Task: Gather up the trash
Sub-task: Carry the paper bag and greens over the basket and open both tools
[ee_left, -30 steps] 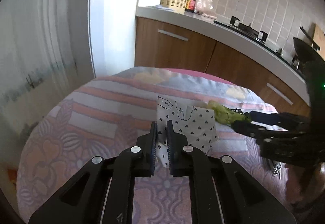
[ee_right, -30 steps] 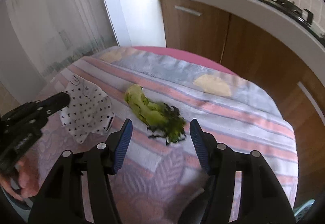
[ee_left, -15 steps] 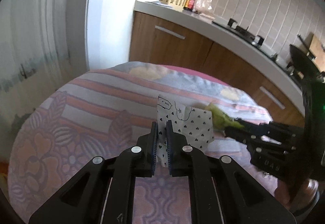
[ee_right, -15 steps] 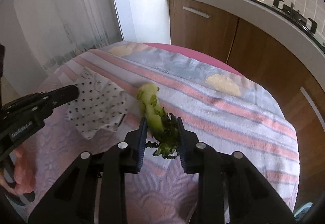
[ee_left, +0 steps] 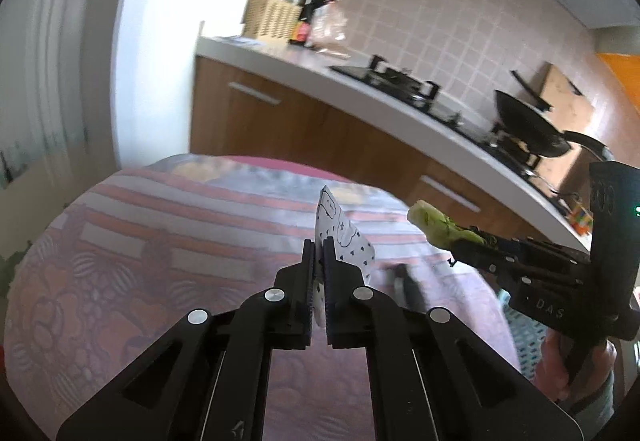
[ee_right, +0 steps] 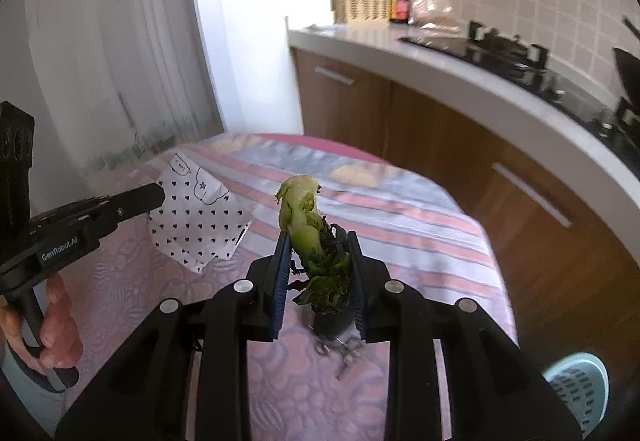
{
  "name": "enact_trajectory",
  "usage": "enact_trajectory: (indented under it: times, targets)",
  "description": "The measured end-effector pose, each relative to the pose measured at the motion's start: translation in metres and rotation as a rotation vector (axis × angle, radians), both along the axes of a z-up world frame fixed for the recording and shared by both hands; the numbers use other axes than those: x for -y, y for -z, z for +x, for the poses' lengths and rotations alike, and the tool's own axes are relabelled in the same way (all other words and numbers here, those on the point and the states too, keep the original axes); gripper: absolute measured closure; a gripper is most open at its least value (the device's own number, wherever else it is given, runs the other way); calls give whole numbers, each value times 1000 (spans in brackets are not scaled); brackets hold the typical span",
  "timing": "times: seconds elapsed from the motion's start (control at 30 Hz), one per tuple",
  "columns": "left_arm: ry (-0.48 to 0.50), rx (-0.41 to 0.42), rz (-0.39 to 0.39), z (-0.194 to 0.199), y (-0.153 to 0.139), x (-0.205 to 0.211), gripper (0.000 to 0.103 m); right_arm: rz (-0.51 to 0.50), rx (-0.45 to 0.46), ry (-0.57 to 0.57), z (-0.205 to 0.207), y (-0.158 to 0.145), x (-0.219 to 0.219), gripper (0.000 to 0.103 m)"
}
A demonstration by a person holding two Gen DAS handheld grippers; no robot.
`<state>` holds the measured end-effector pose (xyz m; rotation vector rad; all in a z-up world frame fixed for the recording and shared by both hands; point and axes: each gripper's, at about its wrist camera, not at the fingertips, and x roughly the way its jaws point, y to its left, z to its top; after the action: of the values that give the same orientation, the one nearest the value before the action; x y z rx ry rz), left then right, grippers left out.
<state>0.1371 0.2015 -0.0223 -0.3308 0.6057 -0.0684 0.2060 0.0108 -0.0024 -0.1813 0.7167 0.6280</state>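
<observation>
Now both tools are loaded: the left tool [ee_left: 319, 265] pinches the white heart-printed paper wrapper [ee_left: 344, 241], the right tool [ee_right: 318, 261] grips the wilted green vegetable stalk [ee_right: 308, 225], both above the striped cloth-covered desk [ee_right: 400, 225]. Keep both grips firm while carrying; the leaves could slip.

Kitchen: pink tiled wall [ee_left: 432, 13], white countertop [ee_right: 460, 77] over brown wood cabinets [ee_right: 440, 137], black gas hob [ee_left: 396, 79], wicker basket [ee_right: 360, 3], bright doorway [ee_left: 180, 21], striped floral cloth on table [ee_left: 160, 241].

Round table [ee_right: 420, 209], striped floral cloth [ee_left: 120, 281], keys [ee_right: 340, 351]
</observation>
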Motion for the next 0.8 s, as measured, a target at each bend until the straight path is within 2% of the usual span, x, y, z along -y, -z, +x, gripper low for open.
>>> enact_trajectory:
  times: [0.33,0.5,0.8]
  targets:
    - [124,84,-4,-21,-36,66,101,73,45,122,-32,-27,92,79]
    - [200,99,-23,-21,-45,102,101,72,57,201,-46,-26,138,79]
    - [335,101,-3,-14,-50,182,101,98,56,353,-66,-21,229,79]
